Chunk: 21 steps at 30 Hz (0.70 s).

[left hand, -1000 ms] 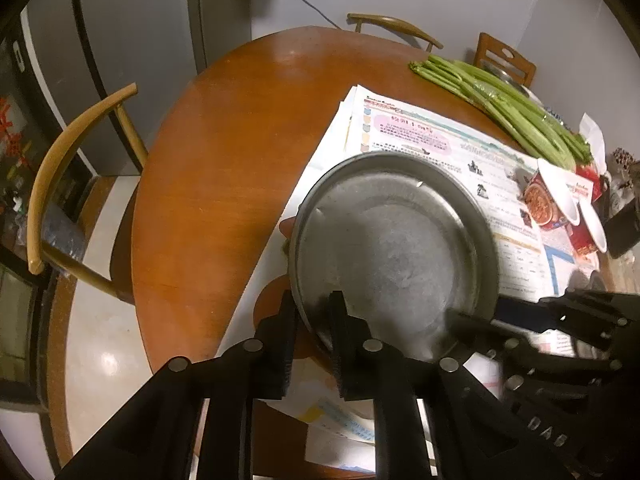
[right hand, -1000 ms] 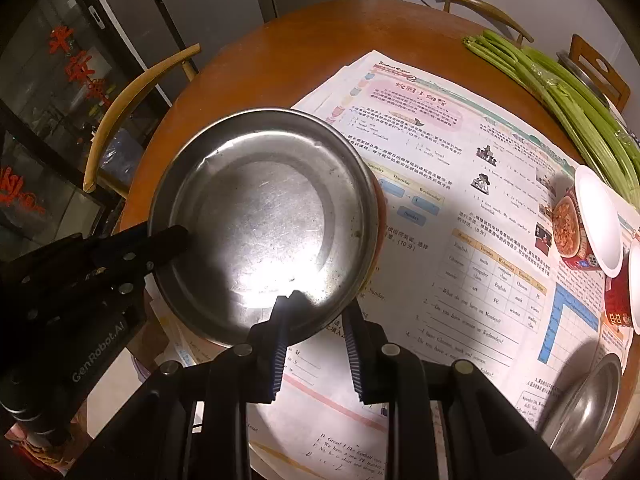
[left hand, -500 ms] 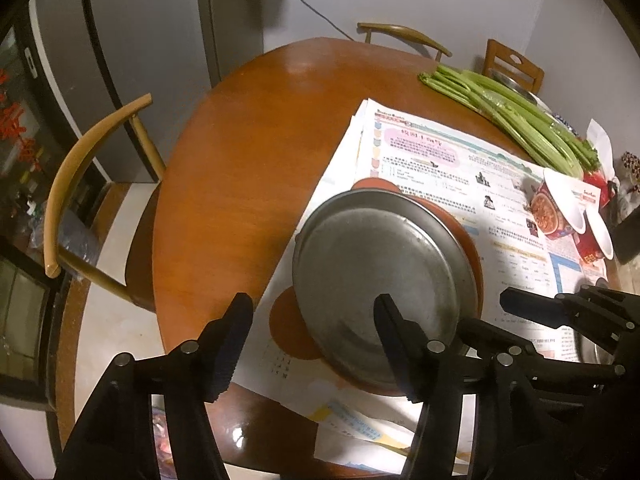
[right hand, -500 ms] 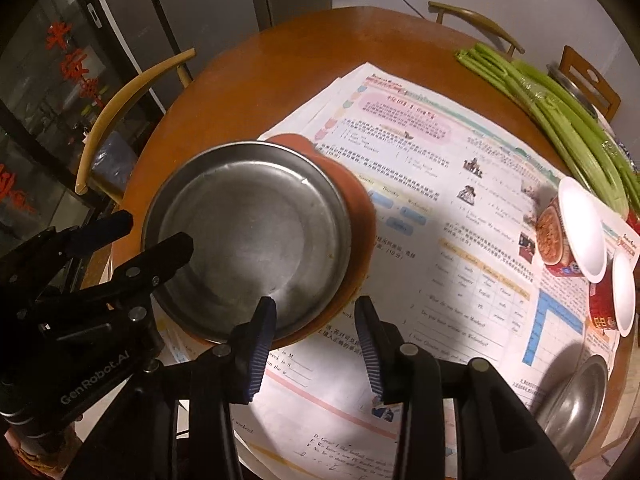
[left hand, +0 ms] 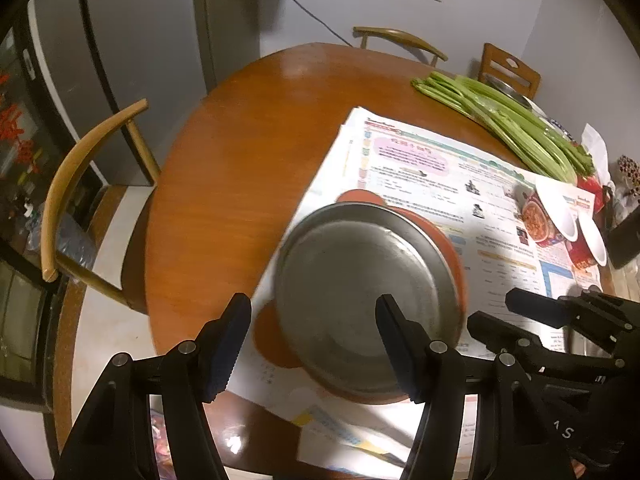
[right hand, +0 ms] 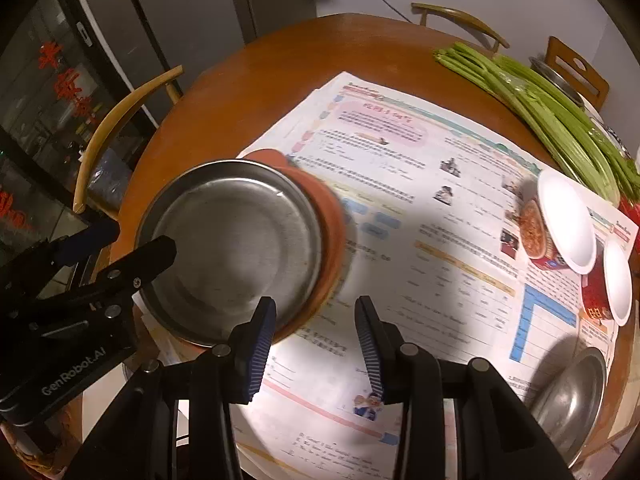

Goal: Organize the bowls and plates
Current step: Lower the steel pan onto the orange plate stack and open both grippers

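Note:
A steel plate [left hand: 364, 292] rests on an orange plate [left hand: 450, 248] on the newspaper at the near left of the round table; both show in the right wrist view, steel [right hand: 236, 248] on orange [right hand: 328, 220]. My left gripper [left hand: 314, 336] is open above the steel plate's near rim, holding nothing. My right gripper [right hand: 316, 334] is open and empty just right of the stack. A second steel dish [right hand: 568, 396] sits at the near right table edge.
Newspaper [right hand: 420, 208] covers the table's right half. Green celery stalks [right hand: 552, 108] lie at the back right. Two red noodle cups with white lids [right hand: 564, 220] lie on their sides at the right. Wooden chairs [left hand: 68, 184] ring the table.
Both grippers let go of the steel plate, which now sits on the orange plate. Both have opened wide and drawn back and upward.

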Tool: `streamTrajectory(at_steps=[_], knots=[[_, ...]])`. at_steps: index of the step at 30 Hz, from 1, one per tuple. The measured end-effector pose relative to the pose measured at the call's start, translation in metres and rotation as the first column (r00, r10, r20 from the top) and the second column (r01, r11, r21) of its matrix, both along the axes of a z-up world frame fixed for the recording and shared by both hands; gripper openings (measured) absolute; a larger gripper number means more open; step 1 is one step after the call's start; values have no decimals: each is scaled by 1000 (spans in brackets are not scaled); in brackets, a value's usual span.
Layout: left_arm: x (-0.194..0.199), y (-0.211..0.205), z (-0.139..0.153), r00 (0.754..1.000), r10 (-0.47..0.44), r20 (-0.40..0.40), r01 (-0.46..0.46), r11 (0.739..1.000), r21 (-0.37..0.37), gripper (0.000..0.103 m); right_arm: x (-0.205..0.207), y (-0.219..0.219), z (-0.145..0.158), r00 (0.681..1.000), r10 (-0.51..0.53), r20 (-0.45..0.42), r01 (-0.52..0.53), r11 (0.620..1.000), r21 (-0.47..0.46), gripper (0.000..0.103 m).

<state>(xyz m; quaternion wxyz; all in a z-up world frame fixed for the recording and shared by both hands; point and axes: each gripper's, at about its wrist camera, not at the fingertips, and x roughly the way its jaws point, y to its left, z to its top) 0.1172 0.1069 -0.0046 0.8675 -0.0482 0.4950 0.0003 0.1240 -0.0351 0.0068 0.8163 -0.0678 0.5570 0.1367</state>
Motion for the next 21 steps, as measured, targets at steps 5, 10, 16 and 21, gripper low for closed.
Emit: streamTrajectory(at_steps=[5, 10, 16, 21], knots=[[0, -14, 3, 999, -36, 16, 36, 999, -10, 66, 0, -13, 9, 999, -28, 23, 27, 1000, 8, 41], [2, -28, 7, 997, -67, 28, 67, 997, -28, 66, -2, -22, 15, 999, -37, 39, 37, 999, 11, 41], [2, -53, 5, 990, -135, 31, 136, 990, -25, 66, -7, -44, 14, 996, -76, 36, 76, 997, 17, 41], [3, -75, 2, 982, -189, 22, 190, 981, -35, 66, -12, -70, 14, 991, -132, 35, 131, 991, 24, 41]])
